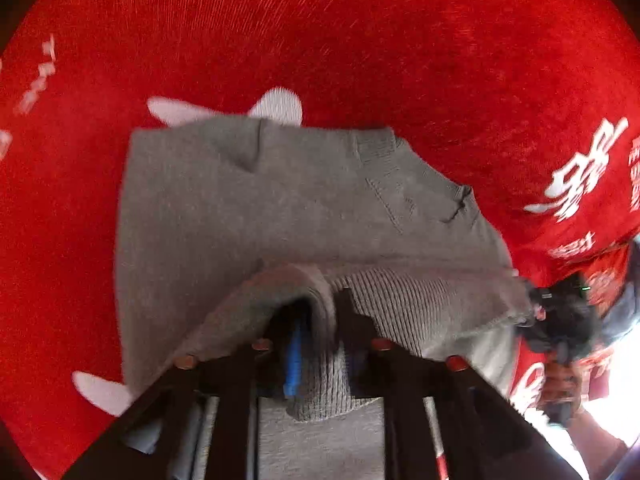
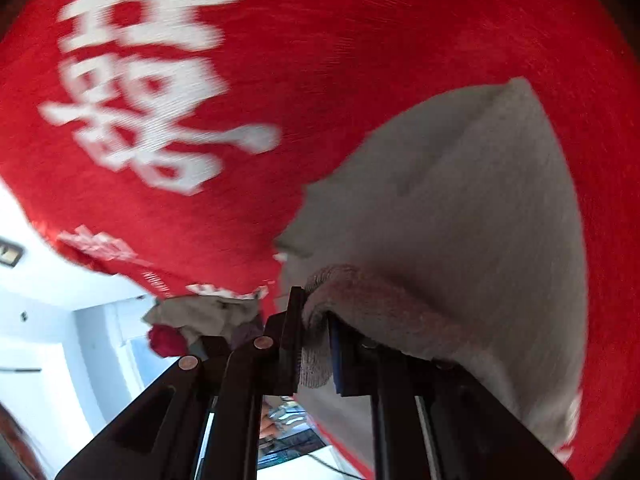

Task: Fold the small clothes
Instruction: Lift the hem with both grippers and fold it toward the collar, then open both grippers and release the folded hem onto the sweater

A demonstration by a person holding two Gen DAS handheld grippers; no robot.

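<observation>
The left wrist camera sits just behind its own gripper (image 1: pixel 320 320) and looks steeply down along the two fingers. It is very near the grey knitted garment (image 1: pixel 280 200), which fills the middle of the view, with the red printed cloth (image 1: pixel 360 40) around it from 9 to 3 o'clock. At 4 o'clock this view catches the right gripper (image 1: pixel 560 312).

The right wrist camera, behind the right gripper (image 2: pixel 312 336), faces more level and looks across the same garment (image 2: pixel 460 220), which lies from 1 to 5 o'clock. The red cloth (image 2: pixel 320 60) fills 10 to 12 o'clock. At 8 o'clock a bright room (image 2: pixel 60 340) shows. Both views share the garment and the cloth.
</observation>
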